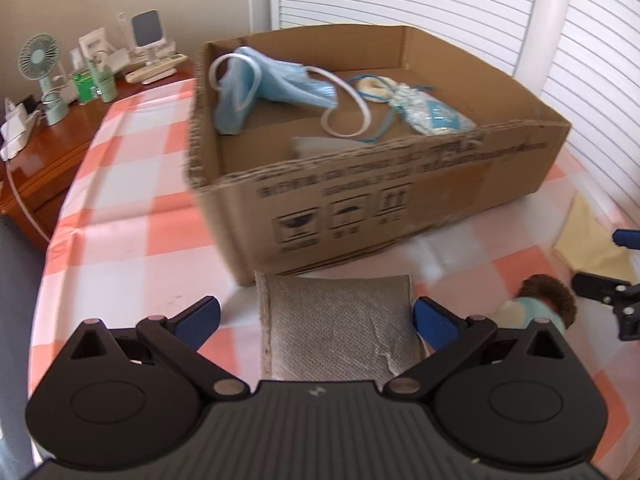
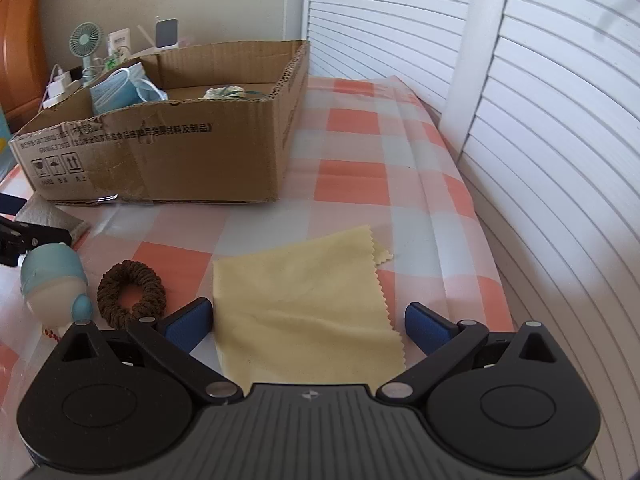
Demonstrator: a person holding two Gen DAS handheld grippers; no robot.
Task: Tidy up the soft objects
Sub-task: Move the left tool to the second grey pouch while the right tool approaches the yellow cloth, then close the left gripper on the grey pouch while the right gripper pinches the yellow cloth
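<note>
Left gripper [image 1: 316, 320] jaws wide open, empty, straddling the grey textured fabric pouch [image 1: 338, 324] lying against the brown cardboard box [image 1: 400, 200]. Right gripper [image 2: 308, 322] likewise spread, empty, over the pale yellow cloth [image 2: 304, 300]. Pouch should be pinched mid-body, lifted clear of the box wall.

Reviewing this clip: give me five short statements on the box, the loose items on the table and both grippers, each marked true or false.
1. The blue face masks lie inside the cardboard box. True.
2. The right gripper is shut on the yellow cloth. False: its jaws stand open on either side of the cloth.
3. The brown hair tie lies on the table, left of the yellow cloth. True.
4. The grey pouch is in the box. False: it lies on the checked tablecloth in front of the box.
5. The left gripper is open. True.
</note>
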